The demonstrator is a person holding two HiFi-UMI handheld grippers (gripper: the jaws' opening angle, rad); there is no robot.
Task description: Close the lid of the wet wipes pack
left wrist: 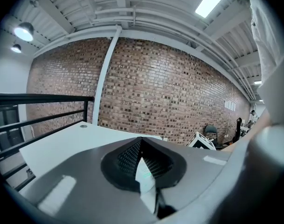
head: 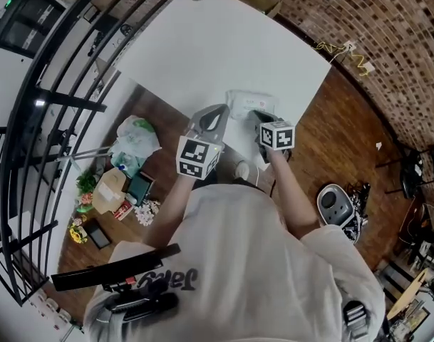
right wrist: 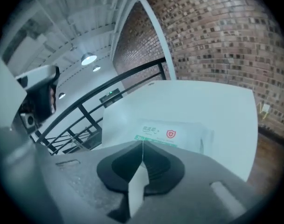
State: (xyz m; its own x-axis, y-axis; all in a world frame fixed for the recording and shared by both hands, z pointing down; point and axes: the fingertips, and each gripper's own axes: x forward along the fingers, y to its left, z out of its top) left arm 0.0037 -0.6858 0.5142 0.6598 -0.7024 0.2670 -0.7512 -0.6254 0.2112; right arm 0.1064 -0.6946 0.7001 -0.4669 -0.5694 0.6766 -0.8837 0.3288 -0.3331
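With left claw (head: 220,112) and right claw (head: 261,117) shut and empty, a glancing push might have slid the wet wipes pack (head: 246,103) off the bench (head: 202,48).

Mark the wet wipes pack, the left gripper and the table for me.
wet wipes pack (right wrist: 170,134): right gripper view, on its printed top face.
left gripper (left wrist: 141,141): left gripper view, where the closed jaw tips meet.
table (head: 224,41): head view, on the bare white top.
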